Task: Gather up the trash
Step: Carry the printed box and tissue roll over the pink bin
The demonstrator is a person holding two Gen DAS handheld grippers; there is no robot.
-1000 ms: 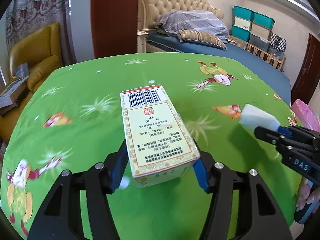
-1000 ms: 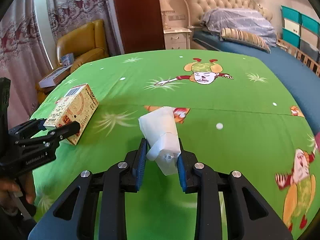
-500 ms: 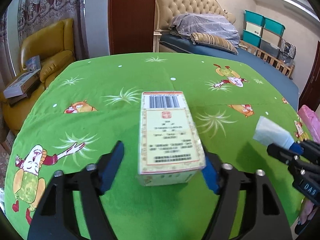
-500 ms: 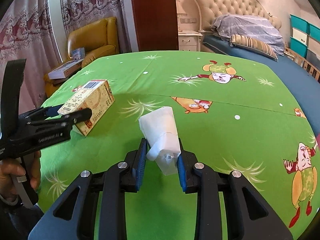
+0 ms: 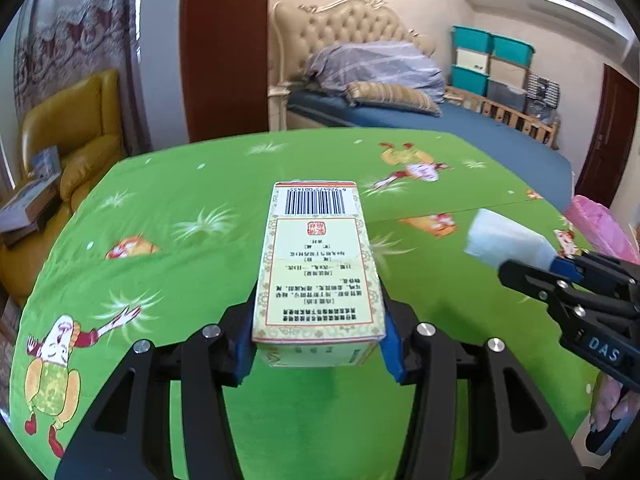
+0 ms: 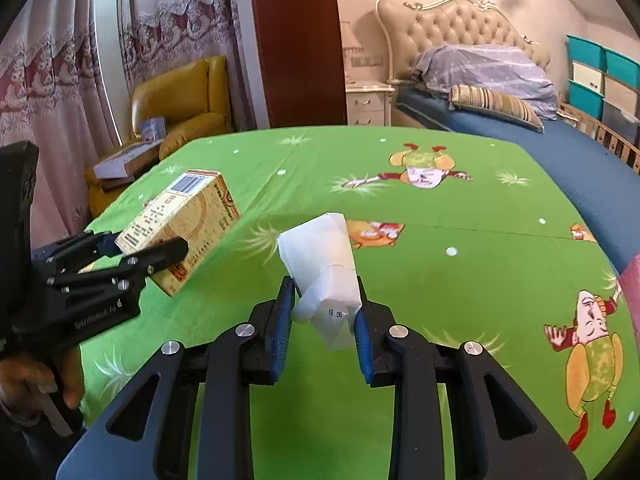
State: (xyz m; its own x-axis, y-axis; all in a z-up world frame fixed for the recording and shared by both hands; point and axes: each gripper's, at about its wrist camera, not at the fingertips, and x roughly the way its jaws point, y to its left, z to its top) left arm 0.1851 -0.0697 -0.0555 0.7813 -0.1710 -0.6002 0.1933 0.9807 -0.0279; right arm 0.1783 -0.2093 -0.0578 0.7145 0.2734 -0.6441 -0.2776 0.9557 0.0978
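So the yellow box (image 5: 320, 280) is clamped between the blue pads (image 5: 390, 350) of the left gripper (image 5: 318, 344), barcode end pointed away from the camera and the printed label facing up. Those jaws have just been closing in, and now both pads are pressed against the long sides of the box near its back end. From the right wrist view the same box (image 6: 180, 228) is seen held up off the green sheet (image 6: 460, 280), tilted a bit, with the left gripper (image 6: 132, 252) coming in from the left edge and a hand (image 6: 38, 380) wrapped around its handle below. The white carton (image 6: 328, 276), crumpled and folded at the top, is pinched tight in the right gripper (image 6: 324, 320); the fingers are drawn close together on its lower part and some small digits are printed there. In the left wrist view that carton (image 5: 508, 240) is seen sticking out of the right gripper (image 5: 548, 268) on the right side, also raised above the sheet. The sheet is bright green with cartoon figures and white grass tufts printed on it. Behind it a bed with a tufted headboard (image 5: 340, 36), a striped pillow (image 5: 394, 94) and a yellow armchair (image 5: 68, 128) can be made out, plus teal storage bins (image 5: 492, 56) stacked by the far wall.
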